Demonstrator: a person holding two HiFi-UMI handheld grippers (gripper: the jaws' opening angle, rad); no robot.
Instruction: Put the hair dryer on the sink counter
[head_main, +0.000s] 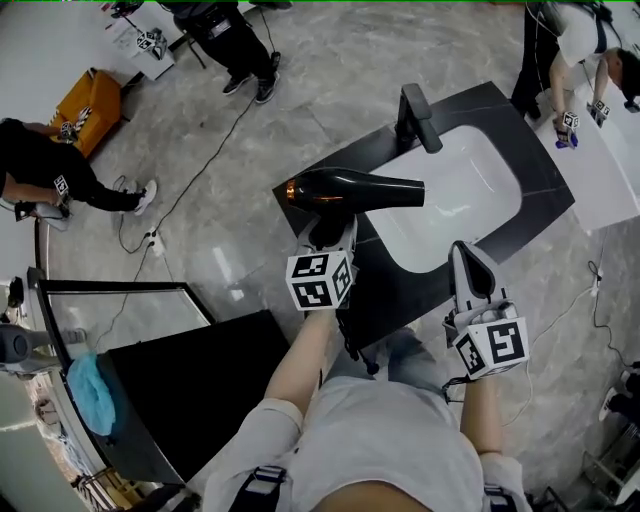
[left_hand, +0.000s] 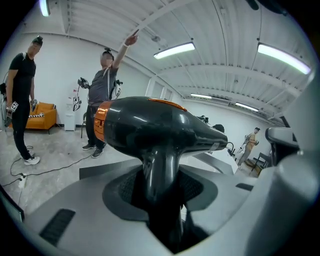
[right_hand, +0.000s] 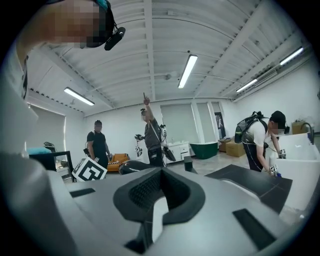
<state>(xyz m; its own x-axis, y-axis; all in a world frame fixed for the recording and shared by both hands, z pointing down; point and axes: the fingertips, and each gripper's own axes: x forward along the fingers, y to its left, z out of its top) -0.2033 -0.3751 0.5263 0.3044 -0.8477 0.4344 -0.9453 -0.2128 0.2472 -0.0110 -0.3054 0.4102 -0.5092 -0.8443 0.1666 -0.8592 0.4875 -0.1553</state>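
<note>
A glossy black hair dryer (head_main: 350, 188) with a copper back end hangs in the air over the left end of the black sink counter (head_main: 528, 125), nozzle pointing right toward the white basin (head_main: 460, 195). My left gripper (head_main: 332, 235) is shut on its handle from below. In the left gripper view the hair dryer (left_hand: 155, 130) fills the middle, its handle clamped between the jaws of that gripper (left_hand: 162, 200). My right gripper (head_main: 470, 275) is held over the counter's near edge, jaws together and holding nothing. The right gripper view shows this gripper (right_hand: 157, 210) shut, with the dryer (right_hand: 132, 166) at left.
A black faucet (head_main: 418, 117) stands behind the basin. A black cabinet (head_main: 190, 390) with a blue cloth (head_main: 92, 392) sits at lower left. A cable (head_main: 190, 170) runs over the floor. People stand at the upper left and at a white counter (head_main: 610, 160) at right.
</note>
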